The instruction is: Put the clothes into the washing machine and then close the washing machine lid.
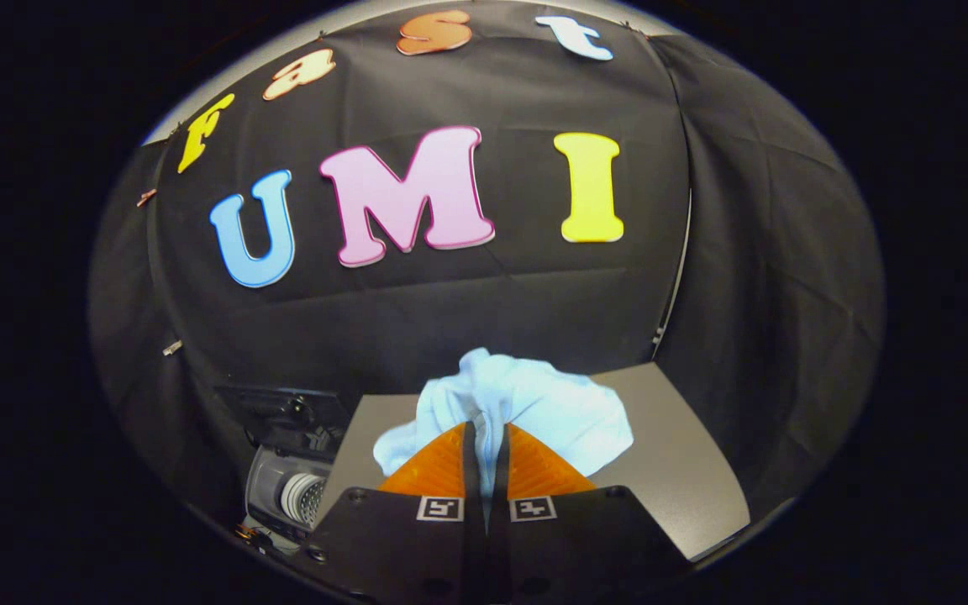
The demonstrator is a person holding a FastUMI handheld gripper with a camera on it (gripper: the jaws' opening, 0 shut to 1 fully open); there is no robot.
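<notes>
While our gripper (pixel 485 437) pinches the pale blue cloth (pixel 526 407) with nearly closed fingers, we risk it slipping before reaching the washing machine (pixel 291 491) at the left.

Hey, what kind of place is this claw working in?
Probably a staged test booth, not a home laundry room: black cloth wall, a bare grey table, a small washing machine beside it. The claw is shut on a pale blue cloth.
</notes>
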